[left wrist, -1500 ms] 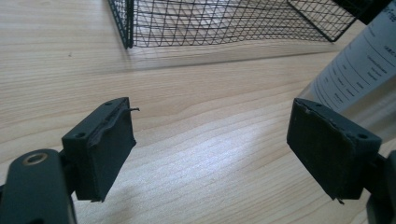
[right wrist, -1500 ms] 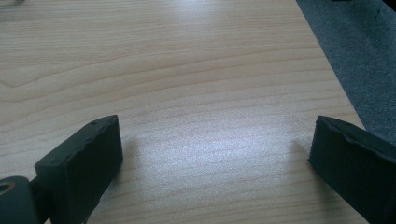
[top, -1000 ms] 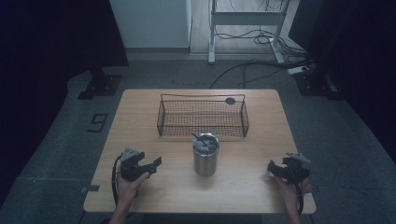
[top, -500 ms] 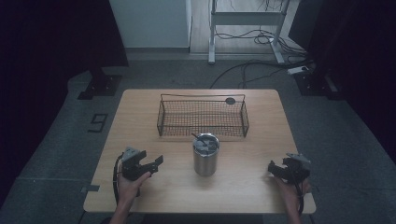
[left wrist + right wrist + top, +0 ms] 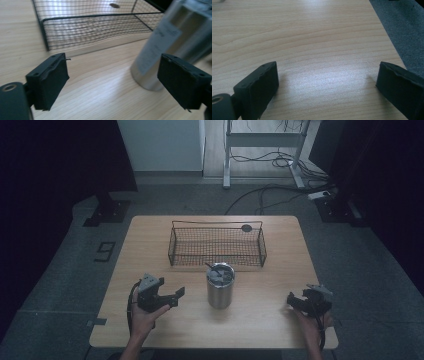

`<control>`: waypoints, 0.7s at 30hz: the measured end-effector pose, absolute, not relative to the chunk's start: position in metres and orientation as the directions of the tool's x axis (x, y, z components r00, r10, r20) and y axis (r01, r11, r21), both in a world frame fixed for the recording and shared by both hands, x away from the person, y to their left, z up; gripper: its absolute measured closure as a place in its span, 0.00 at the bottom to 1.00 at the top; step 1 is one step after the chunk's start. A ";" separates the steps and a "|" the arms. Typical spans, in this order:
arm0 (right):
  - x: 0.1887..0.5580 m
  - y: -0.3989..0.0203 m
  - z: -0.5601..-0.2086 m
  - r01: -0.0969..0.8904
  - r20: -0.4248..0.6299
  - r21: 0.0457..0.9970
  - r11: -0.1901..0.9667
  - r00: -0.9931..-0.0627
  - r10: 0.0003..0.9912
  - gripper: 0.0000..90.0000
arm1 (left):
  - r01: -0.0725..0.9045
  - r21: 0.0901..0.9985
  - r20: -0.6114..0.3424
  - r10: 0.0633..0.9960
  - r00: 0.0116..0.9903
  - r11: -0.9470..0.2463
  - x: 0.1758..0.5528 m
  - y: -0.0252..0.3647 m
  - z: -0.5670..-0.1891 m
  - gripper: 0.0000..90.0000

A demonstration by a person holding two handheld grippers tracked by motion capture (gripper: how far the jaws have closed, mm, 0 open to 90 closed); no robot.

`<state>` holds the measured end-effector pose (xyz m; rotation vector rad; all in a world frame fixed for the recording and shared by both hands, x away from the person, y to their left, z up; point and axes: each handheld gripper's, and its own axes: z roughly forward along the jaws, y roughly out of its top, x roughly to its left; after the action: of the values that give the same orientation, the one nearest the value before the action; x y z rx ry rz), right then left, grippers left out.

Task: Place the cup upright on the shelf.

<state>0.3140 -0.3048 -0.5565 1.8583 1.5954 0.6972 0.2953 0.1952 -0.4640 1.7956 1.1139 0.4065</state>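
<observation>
A steel tumbler with a grey lid stands upright at the table's middle, just in front of a black wire basket. My left gripper is held left of the tumbler, open, with its jaws pointing toward it. In the left gripper view the tumbler rises just beyond the right jaw, and the left gripper holds nothing. My right gripper rests near the table's right front edge, open. In the right gripper view bare wood lies between the jaws of the right gripper.
The basket looks empty, with a small dark disc at its far rim. The wooden table stands on grey floor, and its right edge is close to my right gripper. A metal frame and cables lie beyond.
My left gripper has crept slightly right toward the tumbler. The right gripper, tumbler and basket have stayed where they were.
</observation>
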 end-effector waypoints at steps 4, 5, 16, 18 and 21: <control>0.314 -0.305 -0.557 0.682 0.014 0.723 -0.111 0.146 0.989 0.04 | 0.502 0.849 -0.174 0.809 0.562 -0.166 0.294 0.186 -0.461 0.07; 0.314 -0.305 -0.557 0.682 0.014 0.723 -0.110 0.145 0.989 0.05 | 0.498 0.850 -0.167 0.806 0.568 -0.175 0.294 0.185 -0.461 0.06; 0.314 -0.305 -0.557 0.682 0.014 0.723 -0.111 0.146 0.989 0.05 | 0.488 0.846 -0.156 0.774 0.613 -0.216 0.292 0.163 -0.458 0.03; 0.314 -0.305 -0.557 0.682 0.014 0.723 -0.111 0.146 0.989 0.05 | 0.487 0.844 -0.155 0.769 0.621 -0.223 0.292 0.161 -0.458 0.03; 0.314 -0.305 -0.557 0.682 0.014 0.723 -0.111 0.146 0.989 0.05 | 0.489 0.842 -0.161 0.760 0.629 -0.226 0.294 0.154 -0.457 0.03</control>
<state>0.3140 -0.3048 -0.5565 1.8587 1.5948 0.6966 0.2935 0.1544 -0.4569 1.8848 0.9936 0.3520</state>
